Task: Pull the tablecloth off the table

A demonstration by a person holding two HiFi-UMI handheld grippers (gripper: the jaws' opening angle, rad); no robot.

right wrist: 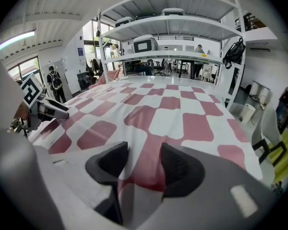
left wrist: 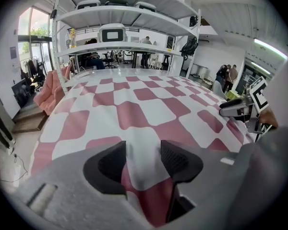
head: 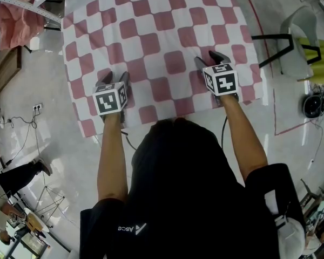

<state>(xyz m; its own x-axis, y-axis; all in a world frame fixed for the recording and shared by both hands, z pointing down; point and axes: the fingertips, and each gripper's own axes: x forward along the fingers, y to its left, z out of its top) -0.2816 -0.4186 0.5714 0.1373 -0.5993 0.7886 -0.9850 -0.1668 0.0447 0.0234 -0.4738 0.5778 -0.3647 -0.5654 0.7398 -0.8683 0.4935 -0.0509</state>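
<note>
A pink-and-white checked tablecloth (head: pixel 167 31) covers the table and hangs over its near edge. My left gripper (head: pixel 114 80) sits at the near left part of that edge, my right gripper (head: pixel 209 59) at the near right. In the left gripper view the cloth (left wrist: pixel 134 104) rises as a fold between the black pads (left wrist: pixel 180 159) of the left gripper (left wrist: pixel 143 162), with a gap still showing. In the right gripper view the right gripper (right wrist: pixel 144 164) straddles a pink-and-white fold of cloth (right wrist: pixel 168 109) in the same way. Each gripper view shows the other gripper out to its side.
A white shelf rack (left wrist: pixel 120 30) stands beyond the table's far end. Pink fabric (head: pixel 16 9) hangs at the far left. A grey chair (head: pixel 302 42) and a yellow-green item stand to the right. Cables and a power strip (head: pixel 36 108) lie on the floor at left.
</note>
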